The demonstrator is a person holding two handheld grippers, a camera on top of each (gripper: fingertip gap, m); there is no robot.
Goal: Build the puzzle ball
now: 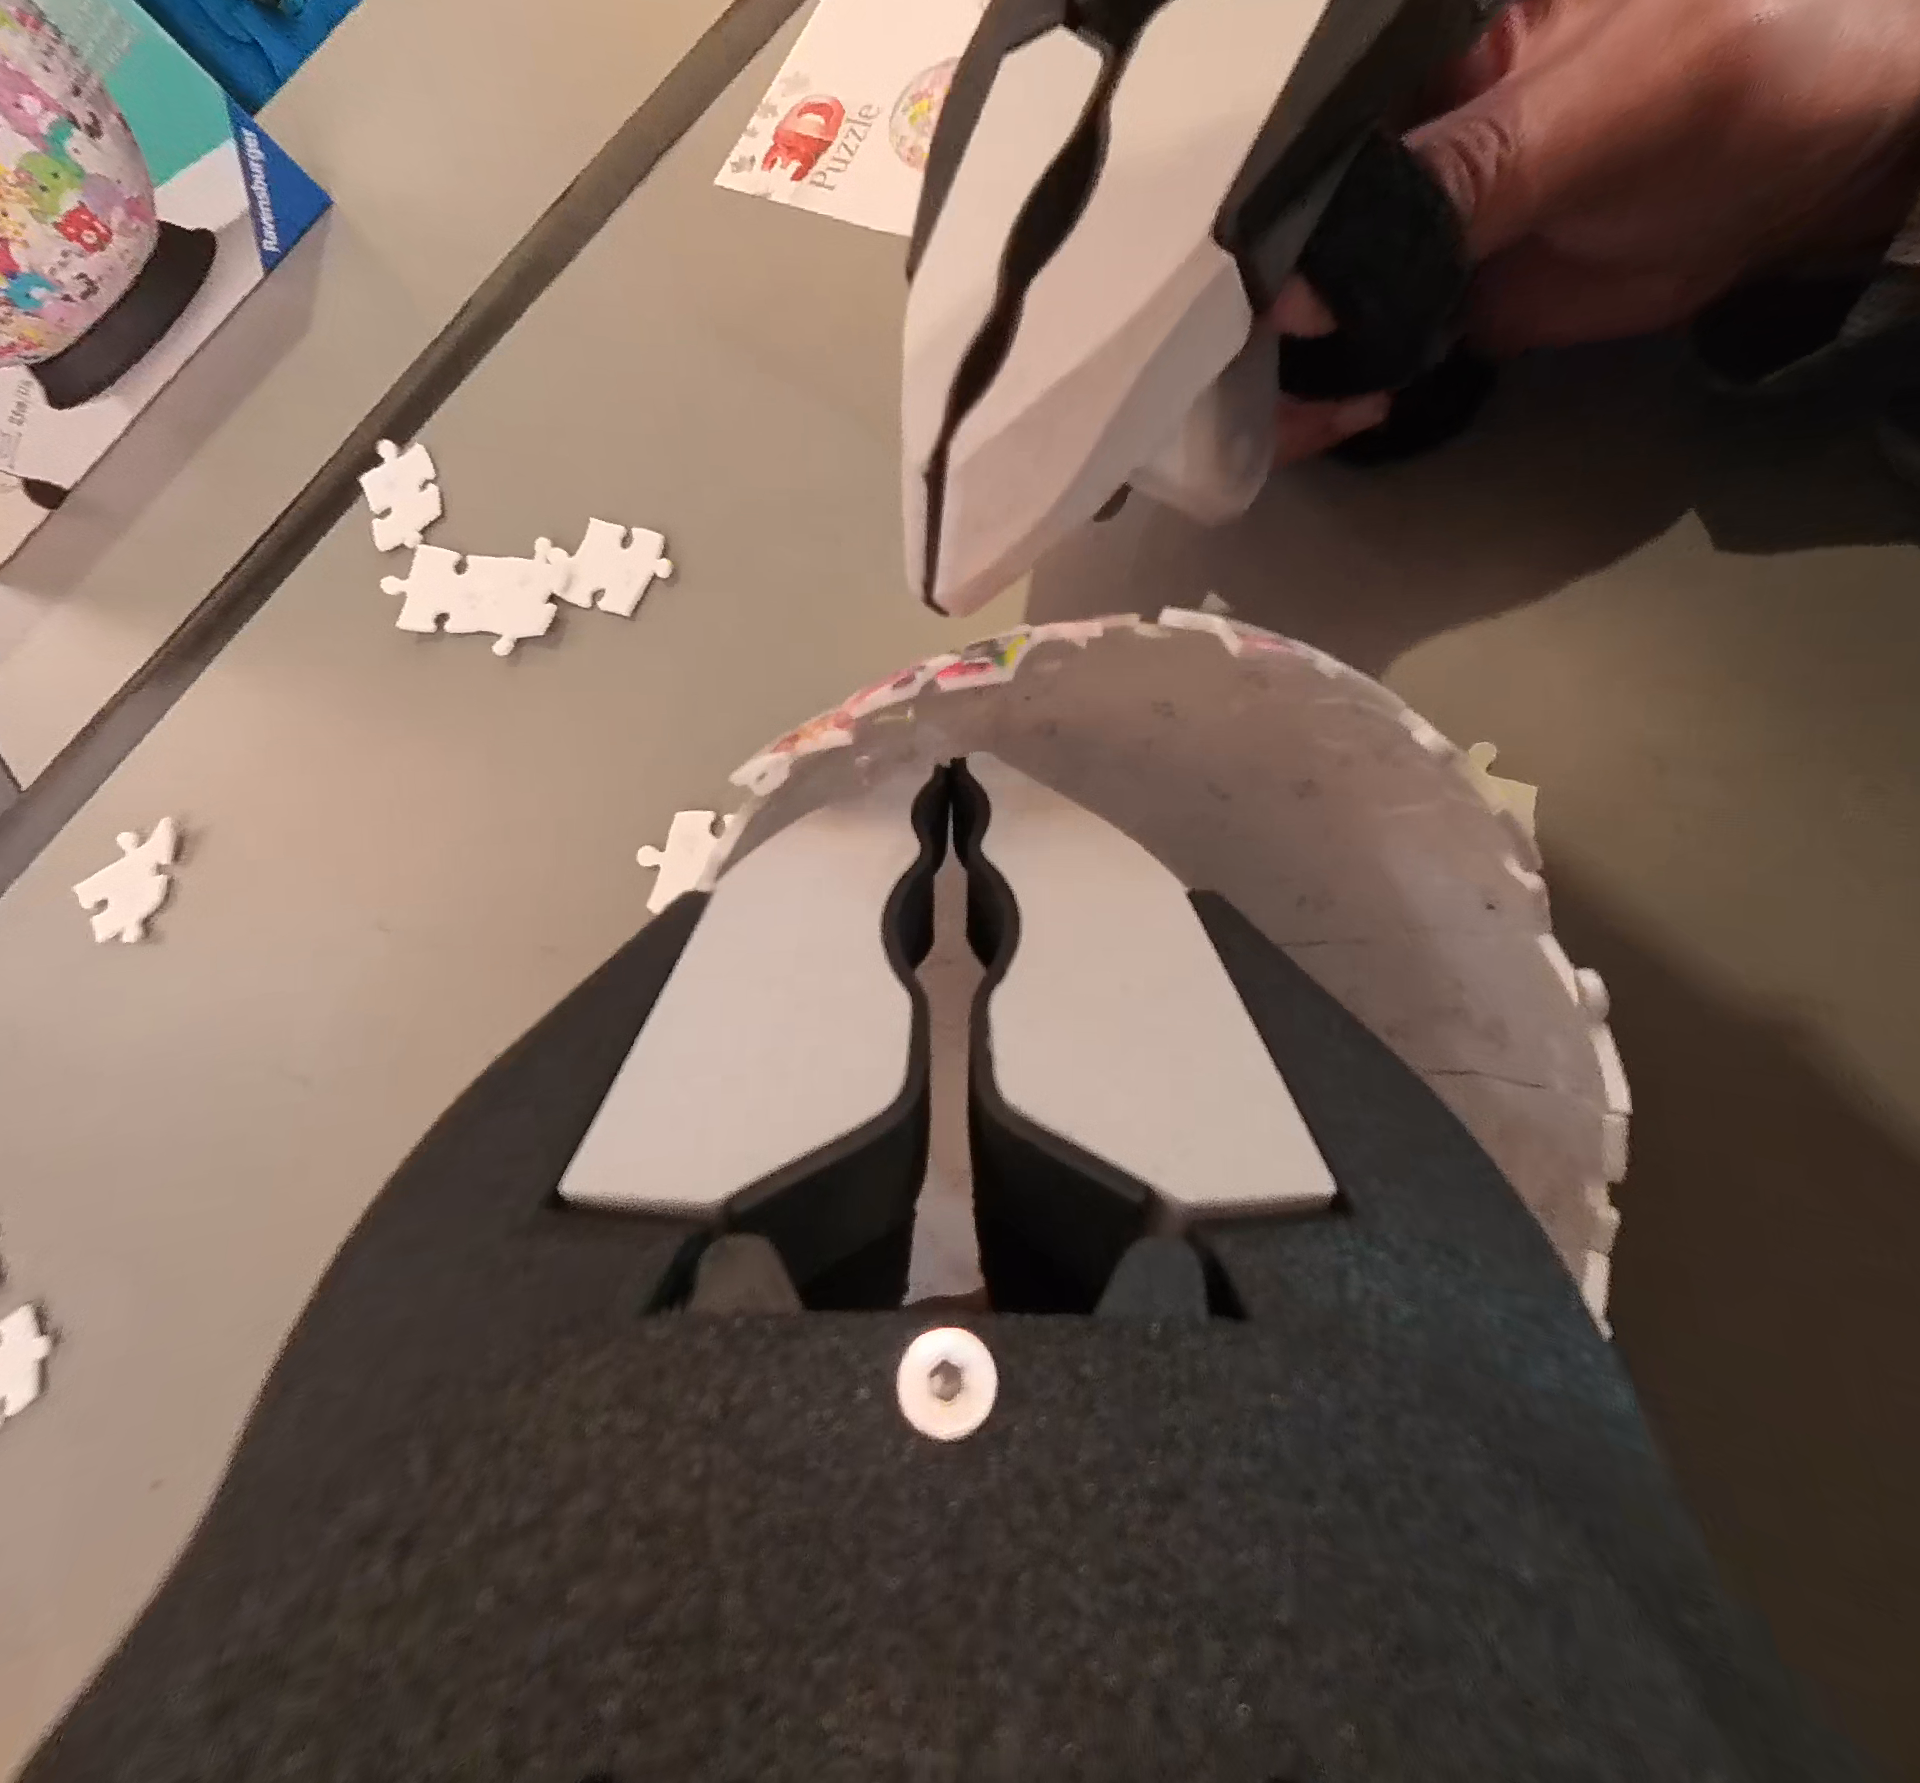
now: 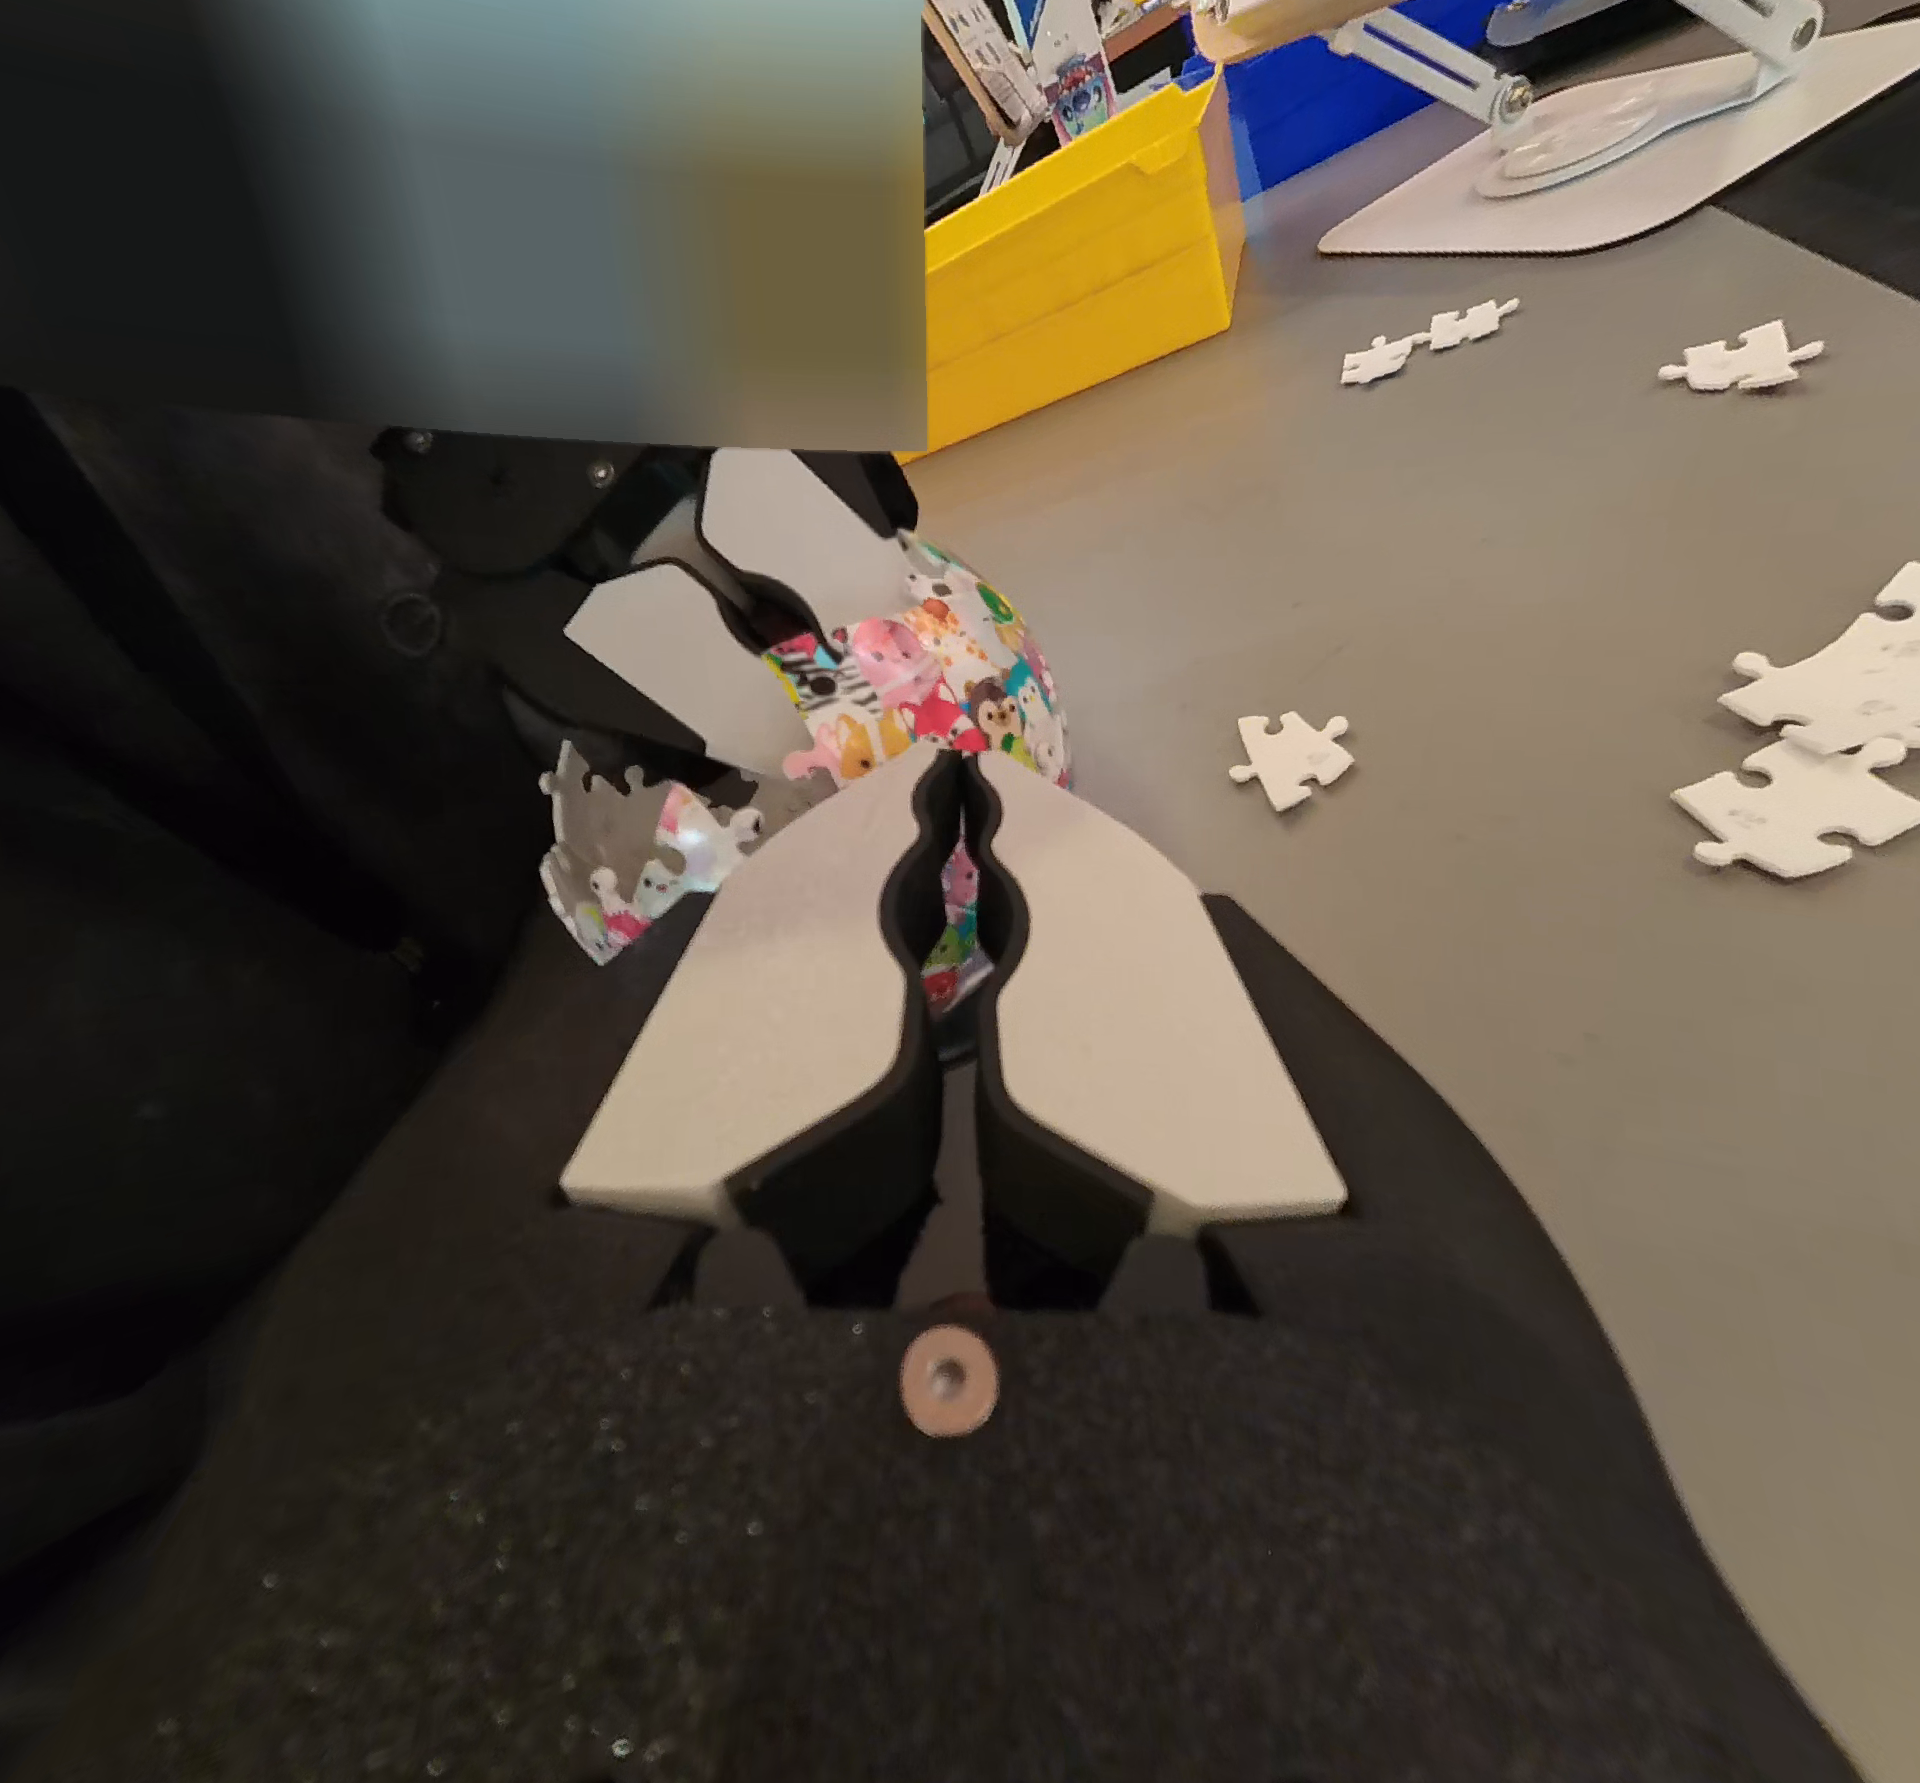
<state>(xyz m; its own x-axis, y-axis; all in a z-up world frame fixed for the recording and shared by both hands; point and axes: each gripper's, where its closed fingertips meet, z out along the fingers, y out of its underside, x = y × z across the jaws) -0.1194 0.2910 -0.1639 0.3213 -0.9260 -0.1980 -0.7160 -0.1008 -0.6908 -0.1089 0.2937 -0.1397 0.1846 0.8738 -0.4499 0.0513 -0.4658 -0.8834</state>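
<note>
The partly built puzzle ball (image 1: pixel 1299 798) is a curved shell, grey inside and printed with colourful cartoon animals outside (image 2: pixel 935 673). My left gripper (image 1: pixel 956 777) is shut on the shell's wall and holds it above the table; it also shows in the right wrist view (image 2: pixel 769 637), clamped on the shell's edge. My right gripper (image 2: pixel 961 769) is shut, with its tips right at the shell's printed surface. In the left wrist view it (image 1: pixel 940 590) hangs just above the shell's jagged rim. I see no piece between its fingers.
Loose white face-down pieces lie on the grey table (image 1: pixel 488 580) (image 1: pixel 130 876) (image 2: pixel 1294 757) (image 2: pixel 1808 798). The puzzle box (image 1: pixel 125 227) stands at the left and an instruction sheet (image 1: pixel 831 144) lies behind. A yellow bin (image 2: pixel 1081 279) and a white stand (image 2: pixel 1558 123) stand at the back. My two grippers' fingertips are within a few centimetres of each other.
</note>
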